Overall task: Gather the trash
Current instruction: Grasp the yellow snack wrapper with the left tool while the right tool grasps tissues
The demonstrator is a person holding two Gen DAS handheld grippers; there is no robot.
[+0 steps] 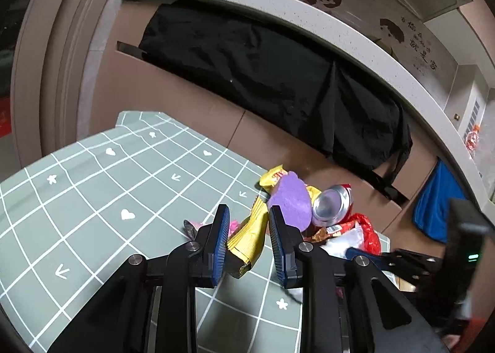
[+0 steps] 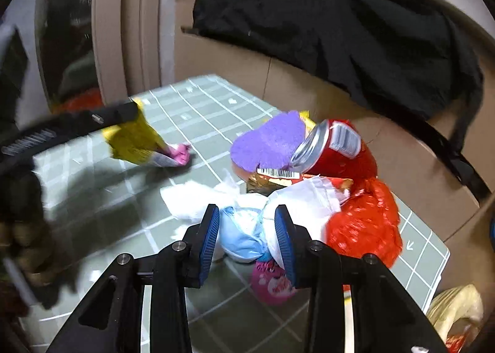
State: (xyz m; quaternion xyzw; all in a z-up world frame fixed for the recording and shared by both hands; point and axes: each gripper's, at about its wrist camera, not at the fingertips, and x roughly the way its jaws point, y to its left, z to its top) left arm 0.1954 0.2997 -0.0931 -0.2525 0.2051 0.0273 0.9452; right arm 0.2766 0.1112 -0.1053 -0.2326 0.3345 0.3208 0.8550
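Observation:
My left gripper is shut on a crumpled yellow snack wrapper. In the right wrist view the wrapper hangs from that gripper just above the green checked tablecloth. A pink scrap lies at its lower end. My right gripper is shut on a blue-and-white plastic bundle at the near side of the trash pile. The pile holds a purple foam piece, a dented red can, a red plastic bag and white tissue.
A pink wrapper lies under the right gripper. Black cloth hangs from the counter behind the table, with a blue cloth to its right. A yellowish bag sits below the table's right edge. Open tablecloth stretches leftwards.

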